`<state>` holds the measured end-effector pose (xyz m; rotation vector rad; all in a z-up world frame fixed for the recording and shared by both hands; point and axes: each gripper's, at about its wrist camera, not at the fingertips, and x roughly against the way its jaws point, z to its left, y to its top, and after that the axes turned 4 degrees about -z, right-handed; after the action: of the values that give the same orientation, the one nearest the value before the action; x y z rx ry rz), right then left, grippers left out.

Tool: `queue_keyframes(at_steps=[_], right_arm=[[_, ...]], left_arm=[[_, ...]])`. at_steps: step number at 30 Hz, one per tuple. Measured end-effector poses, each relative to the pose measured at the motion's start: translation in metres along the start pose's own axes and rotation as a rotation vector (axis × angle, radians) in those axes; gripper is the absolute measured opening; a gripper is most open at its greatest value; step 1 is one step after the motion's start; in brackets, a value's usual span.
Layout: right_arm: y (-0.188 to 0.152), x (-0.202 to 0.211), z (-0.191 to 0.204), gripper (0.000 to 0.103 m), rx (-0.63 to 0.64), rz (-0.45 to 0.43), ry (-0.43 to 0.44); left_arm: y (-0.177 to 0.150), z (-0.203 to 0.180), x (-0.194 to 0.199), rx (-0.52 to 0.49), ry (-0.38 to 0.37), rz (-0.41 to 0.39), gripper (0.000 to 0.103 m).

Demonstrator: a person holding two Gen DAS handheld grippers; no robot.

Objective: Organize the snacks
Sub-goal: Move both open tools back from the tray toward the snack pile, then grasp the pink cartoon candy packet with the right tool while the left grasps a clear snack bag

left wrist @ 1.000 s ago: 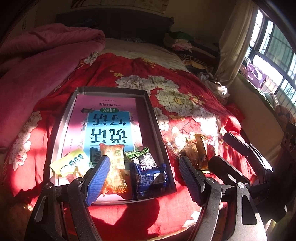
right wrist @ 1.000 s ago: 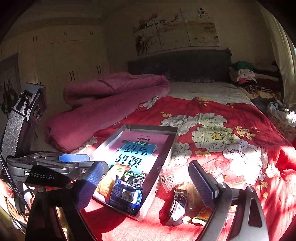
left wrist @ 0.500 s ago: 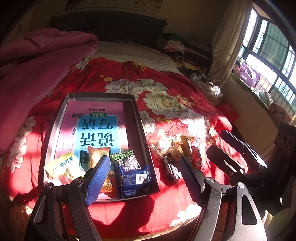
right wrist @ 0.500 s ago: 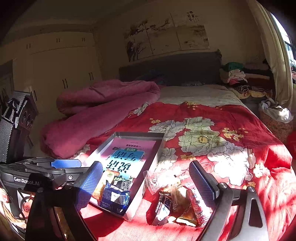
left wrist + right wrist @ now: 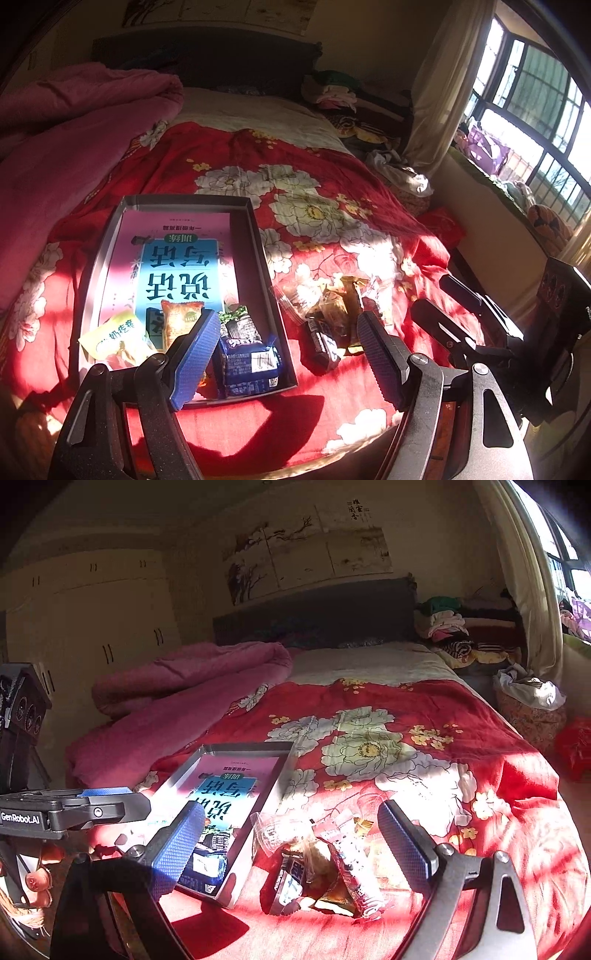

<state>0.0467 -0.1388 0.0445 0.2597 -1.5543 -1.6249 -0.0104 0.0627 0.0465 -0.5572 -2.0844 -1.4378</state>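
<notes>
While a loose heap of crinkly wrapped snacks point(image 5: 325, 864) lies on the red floral bedspread point(image 5: 424, 738) just beside the shallow grey tray's point(image 5: 258, 236) right edge, both the left gripper point(image 5: 284, 363) and right gripper point(image 5: 291, 843) hover empty, jaws spread.

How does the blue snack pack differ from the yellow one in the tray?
The blue snack pack is dark, boxy and puffed, lying at the tray's near right corner; the yellow snack pack is pale, flatter and crinkled, lying at the near left. The blue pack shows a white barcode label; the yellow one shows green characters. Both are sealed, lie inside the tray, and neither is gripped.
</notes>
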Motion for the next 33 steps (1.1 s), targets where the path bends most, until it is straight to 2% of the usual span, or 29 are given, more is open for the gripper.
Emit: queue_keyframes(at_steps=[7,16,22,26,30,33], right_arm=[[-0.008,0.001,-0.004,0.095,0.005,0.037,-0.043],[-0.021,-0.007,-0.027,0.095,-0.057,0.135,-0.114],[-0.034,-0.022,-0.039,0.095,-0.087,0.231,-0.161],[-0.046,-0.036,-0.048,0.095,-0.077,0.31,-0.235],[-0.057,-0.045,-0.062,0.095,-0.111,0.372,-0.267],[-0.061,-0.05,-0.065,0.089,-0.123,0.392,-0.263]], left_arm=[[-0.002,-0.009,-0.009,-0.023,-0.012,0.022,0.078],[-0.007,-0.021,-0.023,-0.05,-0.033,0.058,0.078],[-0.012,-0.021,-0.03,-0.05,-0.028,0.083,0.078],[-0.014,-0.021,-0.034,-0.048,-0.028,0.094,0.078],[-0.017,-0.02,-0.038,-0.049,-0.032,0.108,0.078],[-0.018,-0.018,-0.039,-0.044,-0.033,0.113,0.078]])
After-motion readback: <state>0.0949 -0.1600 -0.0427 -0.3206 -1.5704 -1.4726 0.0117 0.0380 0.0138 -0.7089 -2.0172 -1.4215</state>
